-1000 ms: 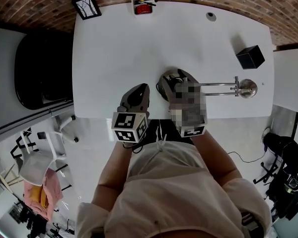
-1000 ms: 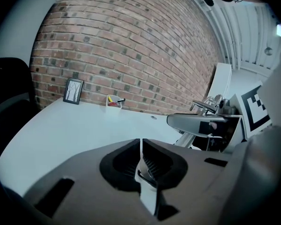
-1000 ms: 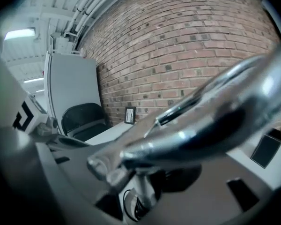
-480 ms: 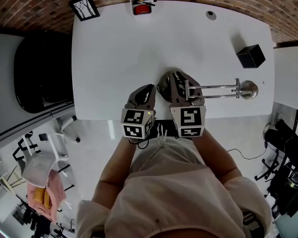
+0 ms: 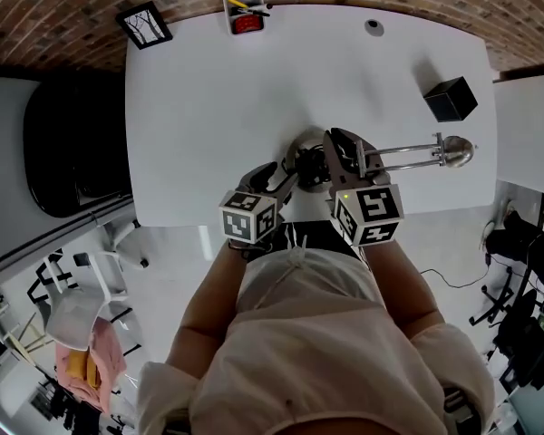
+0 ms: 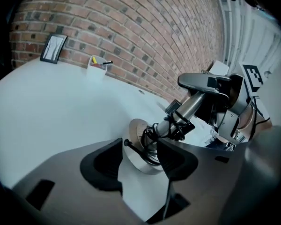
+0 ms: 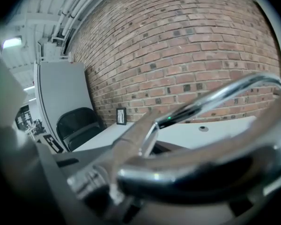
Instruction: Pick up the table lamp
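Note:
The chrome table lamp [image 5: 408,155] lies low over the white table [image 5: 218,107], its round base [image 5: 305,149] near the front edge and its head [image 5: 457,150] out to the right. My right gripper [image 5: 346,155] is shut on the lamp's arm just beside the base; in the right gripper view that chrome arm [image 7: 192,158] fills the frame between the jaws. My left gripper [image 5: 279,183] comes in from the left with its jaws opening. The base's rim [image 6: 139,146] and a black cord sit in the gap, and the pads do not press on them.
A white pen holder [image 5: 244,12] and a small picture frame [image 5: 144,25] stand at the table's far edge. A black cube [image 5: 450,99] sits at the right and a cable grommet [image 5: 373,26] at the back. A black chair [image 5: 68,143] stands left of the table.
My right gripper went from open around the lamp's arm to shut on it. My left gripper dropped toward the base and opened its jaws.

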